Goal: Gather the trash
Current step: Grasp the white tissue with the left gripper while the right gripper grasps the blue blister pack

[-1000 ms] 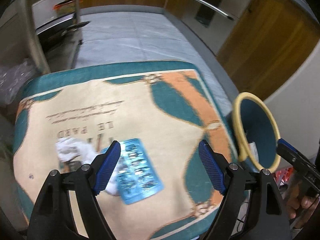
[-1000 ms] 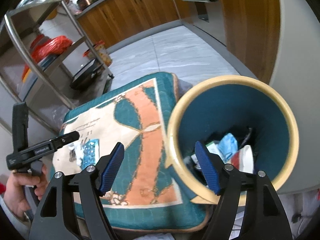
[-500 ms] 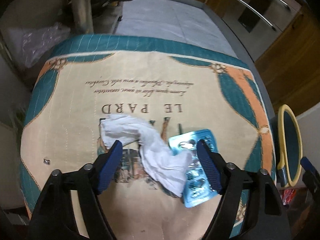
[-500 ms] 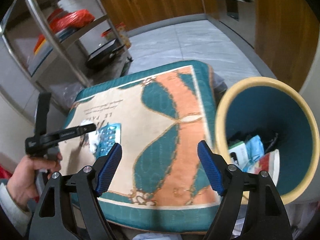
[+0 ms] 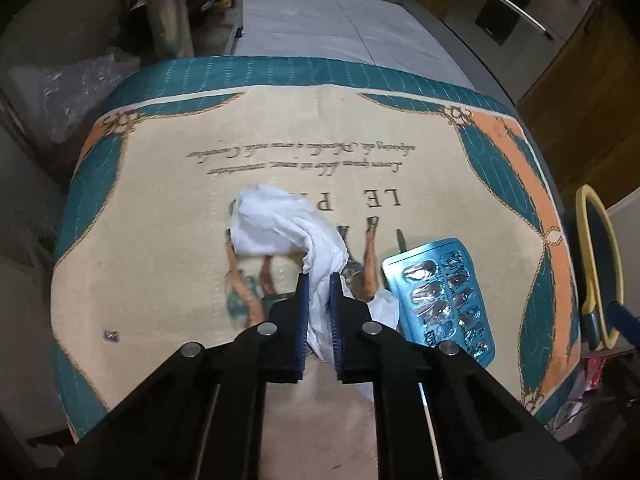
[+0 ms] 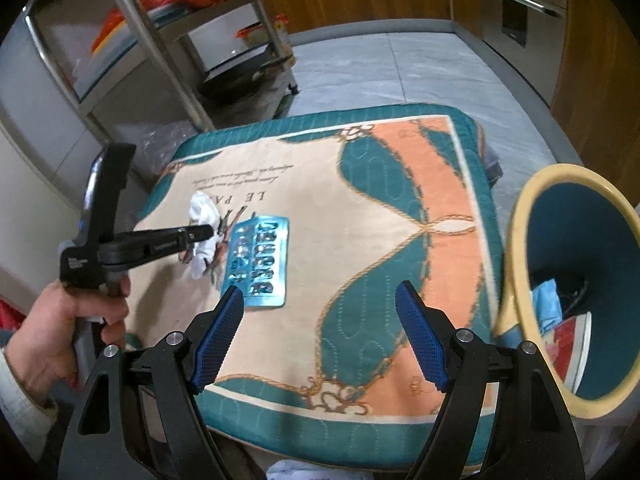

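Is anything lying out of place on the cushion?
Yes. A crumpled white tissue and an emptied blue blister pack lie on the printed cushion; both are trash. The left gripper has just closed on the tissue.

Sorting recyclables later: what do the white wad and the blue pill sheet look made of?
White wad: soft tissue or thin cloth, matte, crumpled into folds; which one is unclear. Blue pill sheet: foil-backed plastic blister pack, likely; glossy, with glinting, dented pockets.
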`<state>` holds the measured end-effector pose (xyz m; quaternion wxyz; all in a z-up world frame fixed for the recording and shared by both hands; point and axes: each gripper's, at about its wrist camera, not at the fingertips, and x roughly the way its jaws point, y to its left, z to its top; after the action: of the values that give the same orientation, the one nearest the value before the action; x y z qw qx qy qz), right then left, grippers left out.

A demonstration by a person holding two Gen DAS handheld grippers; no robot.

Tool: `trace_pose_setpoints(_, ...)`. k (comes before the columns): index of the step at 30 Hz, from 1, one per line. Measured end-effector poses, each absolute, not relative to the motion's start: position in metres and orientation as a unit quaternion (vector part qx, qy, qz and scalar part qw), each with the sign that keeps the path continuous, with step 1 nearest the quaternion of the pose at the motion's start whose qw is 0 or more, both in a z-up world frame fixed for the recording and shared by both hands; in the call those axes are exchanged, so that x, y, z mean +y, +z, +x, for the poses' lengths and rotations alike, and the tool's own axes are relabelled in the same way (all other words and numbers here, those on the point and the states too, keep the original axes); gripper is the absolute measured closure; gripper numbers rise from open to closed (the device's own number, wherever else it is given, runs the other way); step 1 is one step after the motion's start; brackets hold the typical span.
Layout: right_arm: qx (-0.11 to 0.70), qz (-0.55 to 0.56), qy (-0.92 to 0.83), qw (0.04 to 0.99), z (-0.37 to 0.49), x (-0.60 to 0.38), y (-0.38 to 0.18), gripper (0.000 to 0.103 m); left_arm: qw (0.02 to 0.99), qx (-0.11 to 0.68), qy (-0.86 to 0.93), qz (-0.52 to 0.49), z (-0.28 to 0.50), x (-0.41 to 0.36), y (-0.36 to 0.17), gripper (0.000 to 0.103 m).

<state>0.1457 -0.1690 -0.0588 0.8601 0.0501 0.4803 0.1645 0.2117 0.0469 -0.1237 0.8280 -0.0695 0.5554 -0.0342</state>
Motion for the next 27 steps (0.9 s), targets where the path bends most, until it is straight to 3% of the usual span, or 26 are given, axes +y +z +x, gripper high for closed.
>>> trace_pose_setpoints(20, 0.52, -0.024, 0.18, 0.834, 0.172, -0.083, -0.098, 0.012, 0.879, 0.443, -0.046, -0.172, 0.172, 0.099, -0.01, 0.094)
trace_pose_setpoints(27, 0.532, -0.083, 0.158, 0.828, 0.186, -0.053, -0.12, 0.012, 0.875, 0.44, -0.045, -0.194, 0.173, 0.105, -0.011, 0.094)
